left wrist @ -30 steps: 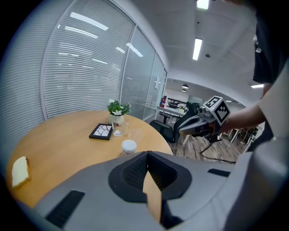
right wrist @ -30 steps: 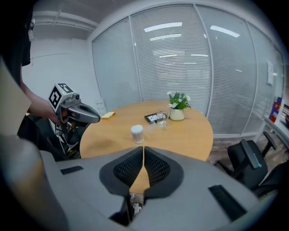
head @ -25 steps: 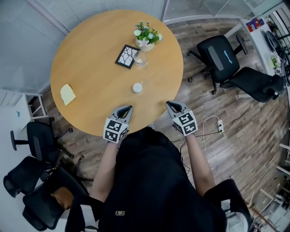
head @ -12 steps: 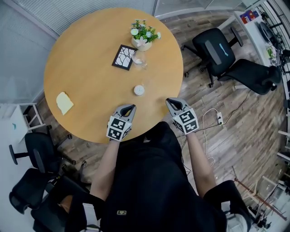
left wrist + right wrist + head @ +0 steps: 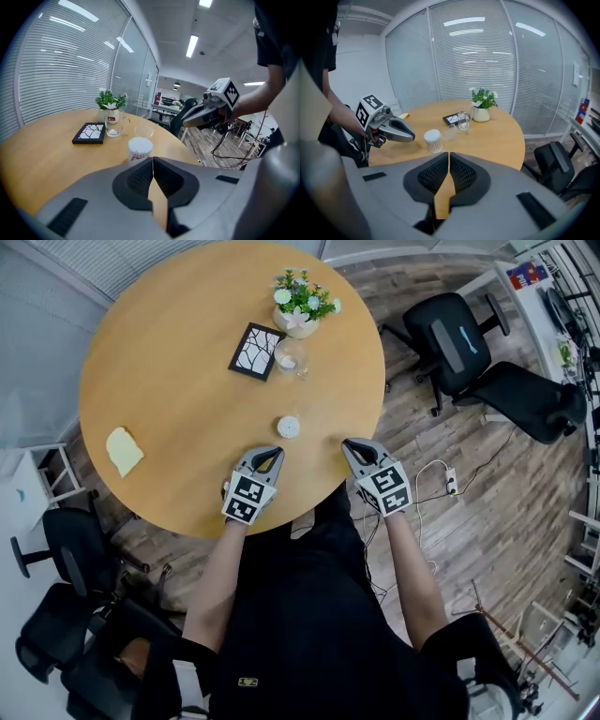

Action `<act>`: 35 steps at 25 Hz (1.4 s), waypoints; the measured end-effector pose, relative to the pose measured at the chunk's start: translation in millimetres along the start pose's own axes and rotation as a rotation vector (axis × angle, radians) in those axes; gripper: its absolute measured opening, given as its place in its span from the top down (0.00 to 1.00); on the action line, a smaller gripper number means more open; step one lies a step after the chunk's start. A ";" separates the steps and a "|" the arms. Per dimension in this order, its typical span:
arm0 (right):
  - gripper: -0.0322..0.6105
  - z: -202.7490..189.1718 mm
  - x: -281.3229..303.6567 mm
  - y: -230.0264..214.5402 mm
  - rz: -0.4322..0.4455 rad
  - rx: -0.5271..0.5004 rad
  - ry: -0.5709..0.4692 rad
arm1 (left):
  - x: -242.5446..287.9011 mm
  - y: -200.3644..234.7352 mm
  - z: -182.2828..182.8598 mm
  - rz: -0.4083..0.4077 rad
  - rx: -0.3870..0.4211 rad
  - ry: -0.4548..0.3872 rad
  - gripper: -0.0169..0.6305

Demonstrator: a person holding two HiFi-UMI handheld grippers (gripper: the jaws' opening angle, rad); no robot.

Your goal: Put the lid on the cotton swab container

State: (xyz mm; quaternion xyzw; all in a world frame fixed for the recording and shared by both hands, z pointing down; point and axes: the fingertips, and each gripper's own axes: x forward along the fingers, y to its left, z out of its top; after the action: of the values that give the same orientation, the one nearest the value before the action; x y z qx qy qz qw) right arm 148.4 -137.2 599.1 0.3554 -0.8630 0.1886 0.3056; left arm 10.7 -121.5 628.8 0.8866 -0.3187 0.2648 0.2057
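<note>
Nothing is done yet: the cotton swab container (image 5: 288, 427) stands uncapped, its clear lid (image 5: 143, 131) lies just beyond it, and the left gripper (image 5: 272, 456) and right gripper (image 5: 351, 445) hover near it, both closed and empty.

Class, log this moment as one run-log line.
left gripper: shut, empty | right gripper: shut, empty | cotton swab container: upright, open, ahead of left gripper | clear lid: on table beyond container, untouched
</note>
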 end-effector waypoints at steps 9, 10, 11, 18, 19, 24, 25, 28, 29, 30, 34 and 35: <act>0.94 3.5 15.7 -12.7 0.043 -0.037 0.027 | 19.1 15.1 -7.5 0.013 0.093 0.016 0.96; 0.94 3.5 18.0 -14.1 0.045 -0.039 0.031 | 21.7 19.1 -7.7 0.024 0.092 0.015 0.94; 0.94 3.8 20.6 -15.4 0.048 -0.041 0.033 | 24.5 23.2 -8.0 0.034 0.091 0.016 0.90; 0.94 1.9 29.8 -18.1 0.062 -0.032 0.040 | 44.3 30.1 -11.4 0.030 0.103 0.034 0.55; 0.94 2.1 31.2 -17.3 0.066 -0.033 0.041 | 47.6 30.5 -9.2 0.021 0.099 0.026 0.54; 0.94 -4.9 36.5 -0.3 0.100 -0.042 0.065 | 61.0 31.8 -2.7 -0.006 0.098 0.010 0.54; 0.94 -6.4 37.0 2.5 0.106 -0.040 0.069 | 63.2 32.0 -1.4 -0.007 0.098 0.008 0.54; 0.94 -9.6 38.8 9.7 0.131 -0.041 0.081 | 67.9 30.4 3.3 -0.016 0.109 -0.011 0.57; 0.94 -9.9 39.6 11.5 0.140 -0.044 0.085 | 69.0 29.4 4.3 -0.020 0.113 -0.014 0.57; 0.94 -9.6 40.7 12.6 0.149 -0.048 0.087 | 70.0 29.0 5.2 -0.023 0.116 -0.016 0.57; 0.94 -3.3 47.8 11.9 0.164 -0.059 0.079 | 72.4 30.2 5.7 -0.025 0.111 -0.024 0.57; 0.94 -0.9 49.5 11.0 0.165 -0.061 0.075 | 72.8 30.3 5.1 -0.027 0.107 -0.028 0.57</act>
State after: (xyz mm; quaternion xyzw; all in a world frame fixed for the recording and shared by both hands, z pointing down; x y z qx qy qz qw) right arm 112.9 -153.8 631.3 0.2665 -0.8826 0.2000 0.3316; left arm 39.8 -179.0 674.5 0.9042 -0.2948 0.2663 0.1569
